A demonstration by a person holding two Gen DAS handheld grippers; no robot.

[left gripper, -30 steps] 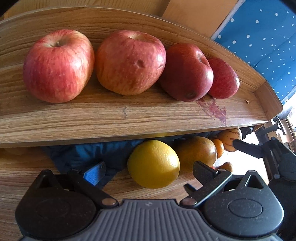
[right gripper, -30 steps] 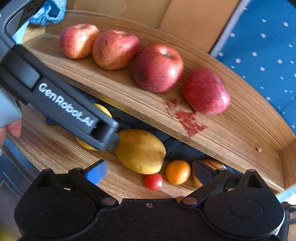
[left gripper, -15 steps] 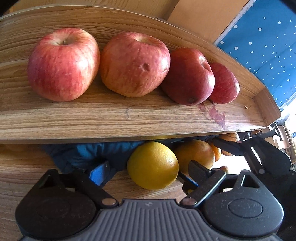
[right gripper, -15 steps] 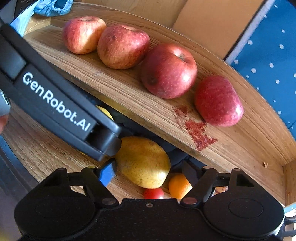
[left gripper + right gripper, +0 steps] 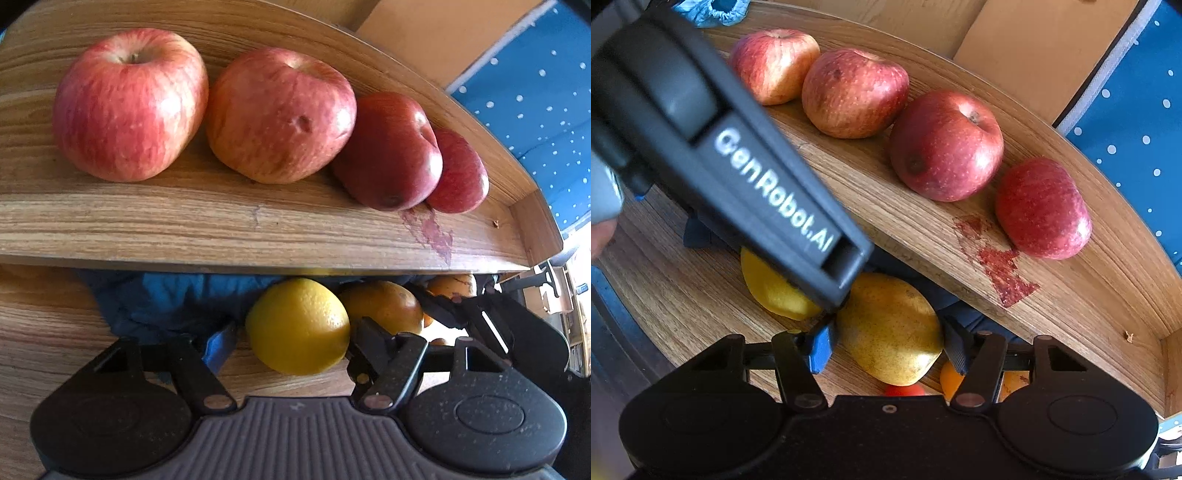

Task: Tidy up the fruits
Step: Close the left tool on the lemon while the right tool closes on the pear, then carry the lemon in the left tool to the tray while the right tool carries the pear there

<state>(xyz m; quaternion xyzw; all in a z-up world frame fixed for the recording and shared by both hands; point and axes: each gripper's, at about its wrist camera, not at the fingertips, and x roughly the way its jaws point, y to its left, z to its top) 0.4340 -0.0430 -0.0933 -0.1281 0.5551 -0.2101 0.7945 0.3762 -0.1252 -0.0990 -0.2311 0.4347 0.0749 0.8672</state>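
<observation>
Several red apples (image 5: 280, 114) sit in a row on the upper wooden shelf (image 5: 221, 229). Under it, on the lower board, a yellow citrus (image 5: 297, 328) lies between the fingers of my left gripper (image 5: 295, 338). The right finger touches it, and a thin gap shows at the blue left pad (image 5: 221, 343). Beside it lies a yellow-brown pear (image 5: 890, 328), and my right gripper (image 5: 888, 343) is shut on it with both pads against its sides. The left gripper's black body (image 5: 768, 192) crosses the right wrist view and hides part of the citrus (image 5: 772, 291).
A blue cloth (image 5: 166, 299) lies under the shelf behind the citrus. A small orange (image 5: 951, 376) and a red cherry tomato (image 5: 903, 389) sit beyond the pear. A red stain (image 5: 997, 262) marks the shelf. Blue dotted fabric (image 5: 1137, 129) lies past the shelf's raised rim.
Both grippers have moved forward under the shelf and narrowed their fingers, the left around the yellow citrus and the right onto the pear. The fruits have stayed in place.
</observation>
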